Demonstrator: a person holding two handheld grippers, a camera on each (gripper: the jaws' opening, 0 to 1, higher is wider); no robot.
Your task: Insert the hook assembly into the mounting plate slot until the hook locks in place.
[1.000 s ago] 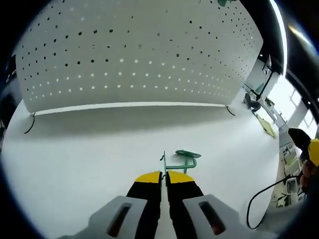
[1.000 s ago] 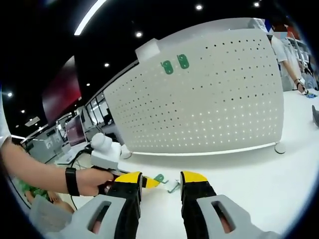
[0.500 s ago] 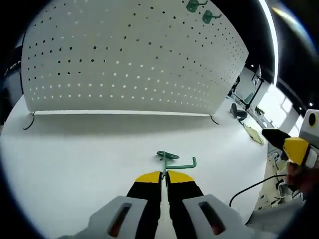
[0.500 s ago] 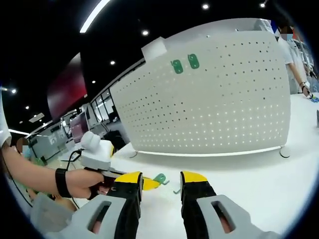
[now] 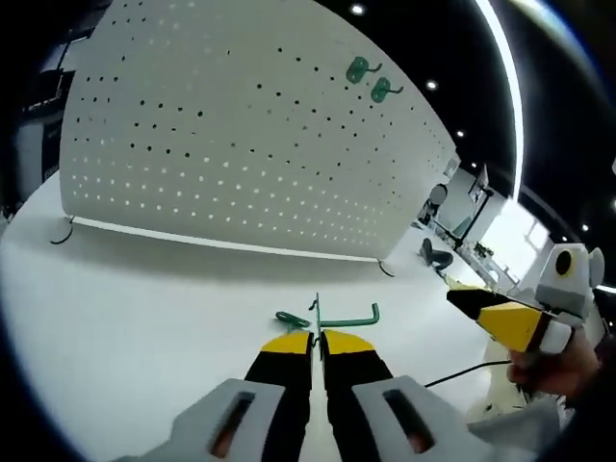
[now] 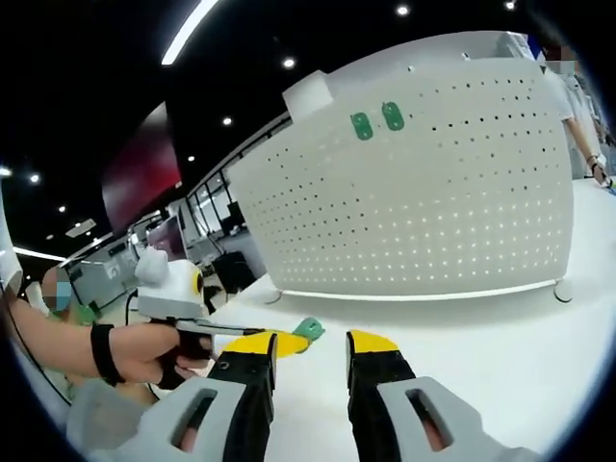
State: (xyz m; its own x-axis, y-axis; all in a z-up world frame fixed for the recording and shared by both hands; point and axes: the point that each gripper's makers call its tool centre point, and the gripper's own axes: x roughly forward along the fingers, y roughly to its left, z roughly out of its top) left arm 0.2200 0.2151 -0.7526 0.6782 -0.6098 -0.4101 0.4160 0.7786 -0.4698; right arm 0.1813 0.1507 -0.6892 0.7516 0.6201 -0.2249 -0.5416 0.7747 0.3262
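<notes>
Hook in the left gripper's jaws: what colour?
Green. The hook shows best in the left gripper view, clamped by the left gripper.

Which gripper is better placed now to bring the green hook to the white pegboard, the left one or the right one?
The left. The left gripper is shut on the green hook and faces the pegboard. The right gripper is open and holds nothing.
</notes>
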